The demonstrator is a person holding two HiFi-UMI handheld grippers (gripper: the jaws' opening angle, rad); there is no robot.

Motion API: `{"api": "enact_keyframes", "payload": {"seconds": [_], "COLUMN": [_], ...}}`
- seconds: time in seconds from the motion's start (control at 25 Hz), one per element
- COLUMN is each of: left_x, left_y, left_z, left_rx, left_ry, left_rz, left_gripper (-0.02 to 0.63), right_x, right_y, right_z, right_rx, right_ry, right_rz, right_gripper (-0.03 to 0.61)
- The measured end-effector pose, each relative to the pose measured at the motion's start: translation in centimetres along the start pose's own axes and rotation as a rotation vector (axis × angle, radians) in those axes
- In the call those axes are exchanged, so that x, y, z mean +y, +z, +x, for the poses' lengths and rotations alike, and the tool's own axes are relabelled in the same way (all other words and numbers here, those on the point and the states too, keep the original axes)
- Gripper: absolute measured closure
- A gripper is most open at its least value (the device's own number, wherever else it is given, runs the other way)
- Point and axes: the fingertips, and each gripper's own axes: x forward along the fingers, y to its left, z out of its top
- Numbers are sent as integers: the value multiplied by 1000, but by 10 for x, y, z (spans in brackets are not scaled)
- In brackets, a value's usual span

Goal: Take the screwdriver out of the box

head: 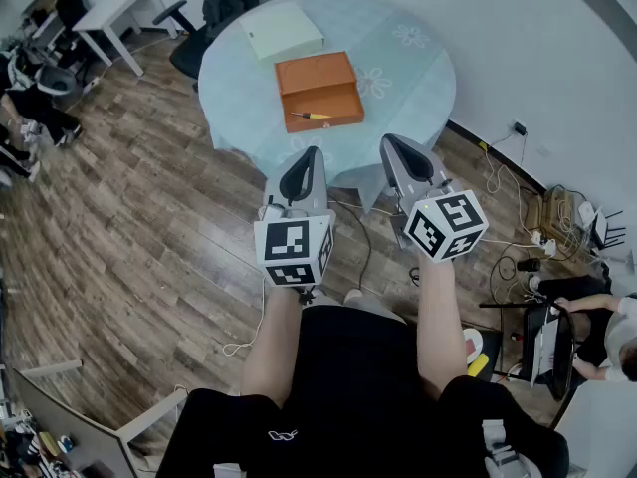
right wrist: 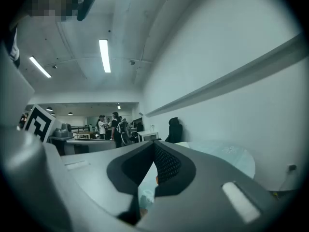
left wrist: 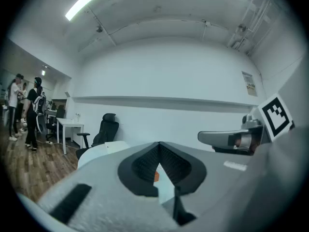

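Holding left fingers (head: 304,172) and right fingers (head: 410,157) pressed shut, empty, level, short of table (head: 418,78). Screwdriver (head: 311,117) lying inside open orange box (head: 315,72), near my-side wall. Risk: reaching in unopened, probably shoving box or rolling screwdriver away.

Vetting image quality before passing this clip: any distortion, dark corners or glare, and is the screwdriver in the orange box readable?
Head view: sharp, bowed at the edges; the yellow-handled screwdriver in the open orange box on the round pale-blue table is small, legible. Left gripper view: heavy fisheye, dark corners, ceiling strip light blown out. Right gripper view: same fisheye and vignette, dimmer overall.
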Motion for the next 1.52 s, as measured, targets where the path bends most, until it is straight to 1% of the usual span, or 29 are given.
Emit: {"api": "enact_keyframes", "payload": {"seconds": [0.16,0.44,0.64,0.88,1.04,1.12,1.32,1.52], "left_x": [-8,-19,-30,-36,-17,-9,11,51], "left_y": [-2,-6,-7,-10,-22,-23,-34,-46], "left_z": [-1,11,18,19,13,19,54,103], "left_rx": [3,10,9,18,39,45,76,109], "left_ry": [11,18,24,52,111,121,111,100], "left_rz": [-5,-2,3,30,17,18,3,-35], "left_gripper": [612,612,612,612,612,612,612,612], "right_x": [-3,-16,-34,-57,-41,-40,-64,-86], "right_y": [-7,-11,-12,-15,-35,-37,-48,-65], "right_z": [-9,-12,-18,-14,3,15,52,102], "right_rx": [19,34,32,12,51,56,84,132], "right_ry": [12,8,2,10,78,99,83,57], "right_rz": [3,-41,-20,45,50,55,79,94], "right_gripper": [572,571,569,569,569,569,569,569]}}
